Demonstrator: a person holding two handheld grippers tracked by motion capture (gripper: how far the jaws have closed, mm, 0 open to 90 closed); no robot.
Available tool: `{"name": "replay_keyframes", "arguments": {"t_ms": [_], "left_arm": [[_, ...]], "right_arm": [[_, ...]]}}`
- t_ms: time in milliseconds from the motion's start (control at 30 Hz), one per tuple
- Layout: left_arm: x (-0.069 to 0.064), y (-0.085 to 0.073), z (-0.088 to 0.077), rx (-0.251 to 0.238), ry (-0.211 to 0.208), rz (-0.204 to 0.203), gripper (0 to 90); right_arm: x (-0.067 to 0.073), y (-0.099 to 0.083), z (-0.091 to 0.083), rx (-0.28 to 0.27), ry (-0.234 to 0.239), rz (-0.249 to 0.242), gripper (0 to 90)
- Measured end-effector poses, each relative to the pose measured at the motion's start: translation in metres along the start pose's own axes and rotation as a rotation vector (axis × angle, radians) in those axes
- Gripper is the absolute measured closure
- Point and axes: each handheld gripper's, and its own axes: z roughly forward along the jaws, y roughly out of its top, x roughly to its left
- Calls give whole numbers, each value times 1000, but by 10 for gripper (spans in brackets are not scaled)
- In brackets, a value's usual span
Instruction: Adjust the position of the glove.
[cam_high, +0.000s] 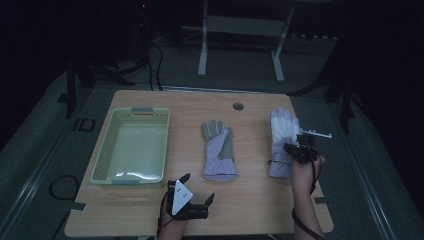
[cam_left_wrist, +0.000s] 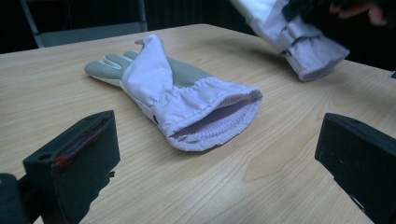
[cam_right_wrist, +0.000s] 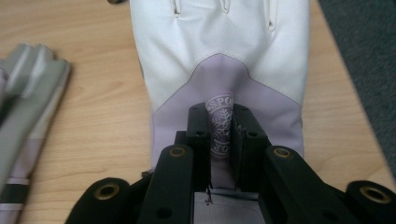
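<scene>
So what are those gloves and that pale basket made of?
The gloves look like padded fabric. The right glove is smooth white and lilac cloth with stitched seams; the middle glove has a grey palm and a ribbed knit cuff lining. The basket seems moulded plastic, pale green, with perforated walls.

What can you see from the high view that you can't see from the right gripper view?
High view alone: a green basket at the table's left, and the left gripper with open jaws near the front edge. Right gripper view alone: a round logo patch pinched into a fold between the right gripper jaws. Both: the white-backed glove being gripped, the other glove beside it, and the wooden table.
</scene>
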Motion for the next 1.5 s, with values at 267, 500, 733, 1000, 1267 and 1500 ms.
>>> {"name": "replay_keyframes", "arguments": {"t_ms": [267, 500, 733, 1000, 1267, 1500], "left_arm": [[0, 0, 0, 6, -22, -1, 1], [0, 0, 0, 6, -23, 0, 0], [0, 0, 0, 7, -24, -3, 0], [0, 0, 0, 6, -36, -3, 0], [1, 0, 0, 7, -37, -6, 0], [1, 0, 0, 8, -38, -7, 0]], "right_arm": [[-3, -4, 34, 75, -16, -14, 693], [-4, -1, 41, 111, -9, -47, 658], [-5, 5, 31, 96, 21, -121, 559], [-23, 10, 9, 40, 114, -223, 491], [-30, 13, -10, 38, 139, -388, 365], [-37, 15, 0, 37, 206, -441, 402]]}}
